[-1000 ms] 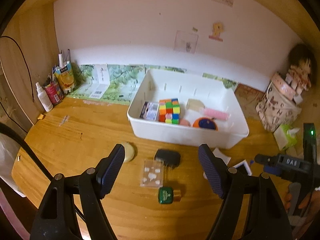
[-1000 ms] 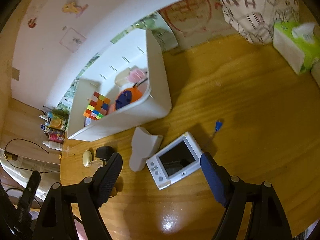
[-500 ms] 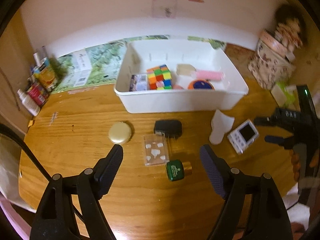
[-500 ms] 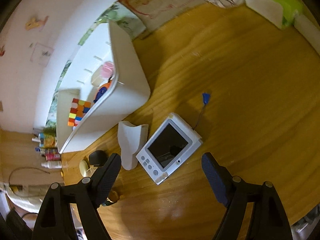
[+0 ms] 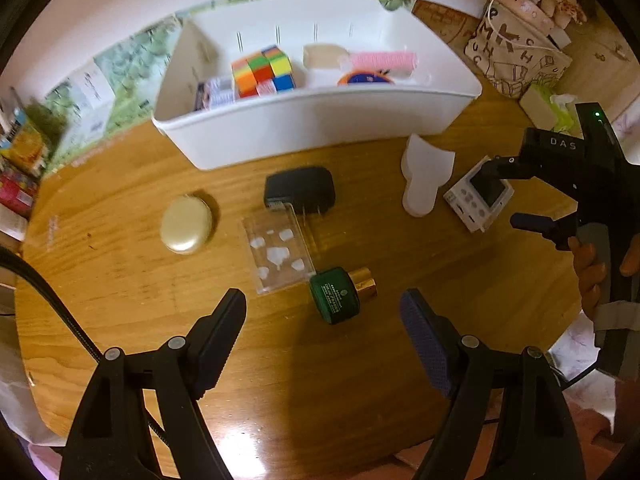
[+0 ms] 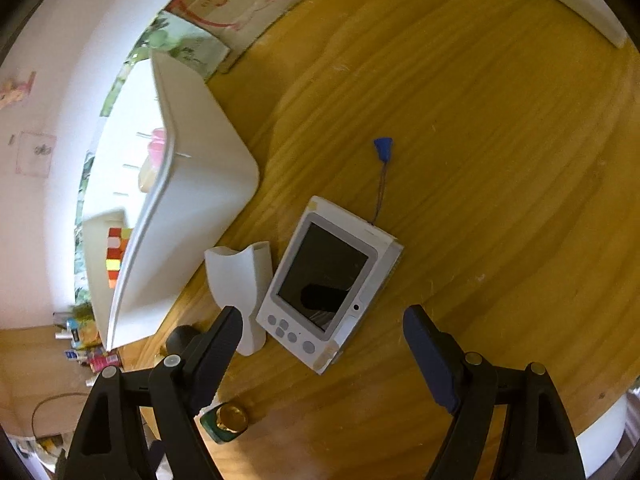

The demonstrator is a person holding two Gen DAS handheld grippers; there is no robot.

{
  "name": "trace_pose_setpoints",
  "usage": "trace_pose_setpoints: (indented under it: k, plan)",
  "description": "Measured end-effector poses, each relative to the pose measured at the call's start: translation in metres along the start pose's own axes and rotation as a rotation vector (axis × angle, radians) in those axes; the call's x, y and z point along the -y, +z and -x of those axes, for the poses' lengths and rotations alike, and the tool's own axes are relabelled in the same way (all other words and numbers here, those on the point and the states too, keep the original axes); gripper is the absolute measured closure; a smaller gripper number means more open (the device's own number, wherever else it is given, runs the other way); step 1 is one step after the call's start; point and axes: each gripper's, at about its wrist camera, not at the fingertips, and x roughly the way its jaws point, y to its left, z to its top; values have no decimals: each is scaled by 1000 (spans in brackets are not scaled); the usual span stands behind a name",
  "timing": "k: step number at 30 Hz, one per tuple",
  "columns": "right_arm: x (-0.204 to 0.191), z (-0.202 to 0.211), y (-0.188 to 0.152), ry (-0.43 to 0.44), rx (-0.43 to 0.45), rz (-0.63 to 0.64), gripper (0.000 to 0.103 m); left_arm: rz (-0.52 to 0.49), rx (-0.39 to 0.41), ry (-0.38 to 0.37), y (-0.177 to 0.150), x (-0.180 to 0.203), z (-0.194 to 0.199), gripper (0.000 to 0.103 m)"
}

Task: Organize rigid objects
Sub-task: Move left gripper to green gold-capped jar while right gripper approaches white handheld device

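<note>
Around: white plastic bin (image 5: 320,120) at back of wooden bench (image 5: 120,272), holding multicoloured puzzle cube (image 5: 264,70); black plug adapter (image 5: 299,191), clear flat plastic case (image 5: 279,254), pale gold oval compact (image 5: 186,230) loose in front.
Left hand-held gripper (image 5: 323,316): wide open, empty, above green square bottle with gold cap (image 5: 340,294).
Right hand-held gripper (image 6: 322,332): wide open, empty, over white handheld device with dark screen (image 6: 328,280), beside white plastic scoop (image 6: 240,284).

The left wrist camera looked steeply down along its own left gripper (image 5: 323,314) from fairly close above the wooden table (image 5: 120,272), facing the white bin (image 5: 320,120) beyond the tips. The right wrist camera looked down the right gripper (image 6: 322,318) likewise, rolled so the bin (image 6: 192,216) lay up and to the left of its fingers. Both views shared the small screen device (image 5: 478,200) (image 6: 328,280), the white holder (image 5: 424,176) (image 6: 240,280), the green bottle (image 5: 336,294) (image 6: 224,420) and the bin. The left view also caught the right gripper (image 5: 516,190) at its right edge.
</note>
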Motion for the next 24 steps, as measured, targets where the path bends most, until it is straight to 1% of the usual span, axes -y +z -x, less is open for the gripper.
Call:
trace_pose_setpoints:
  k: [2, 7, 10, 13, 17, 21, 24]
  plan:
    - [2, -3, 0, -13, 1, -22, 20, 12, -29, -24, 2, -2, -7, 21]
    - [2, -8, 3, -46, 8, -38, 20, 47, -99, -55, 7, -6, -24, 21]
    - [1, -12, 7, -70, 6, -42, 20, 77, -154, -88, 10, -8, -35, 21]
    - [-1, -14, 9, -92, 11, -32, 20, 105, -192, -101, 12, -6, -43, 21]
    - [-8, -17, 13, -133, 11, -5, 20, 124, -236, -107, 15, -2, -53, 21]
    - [-17, -22, 18, -185, 8, 28, 20, 129, -269, -92, 16, -1, -62, 21]
    - [-23, -24, 20, -204, 9, 47, 20, 142, -290, -91, 19, 0, -69, 22]
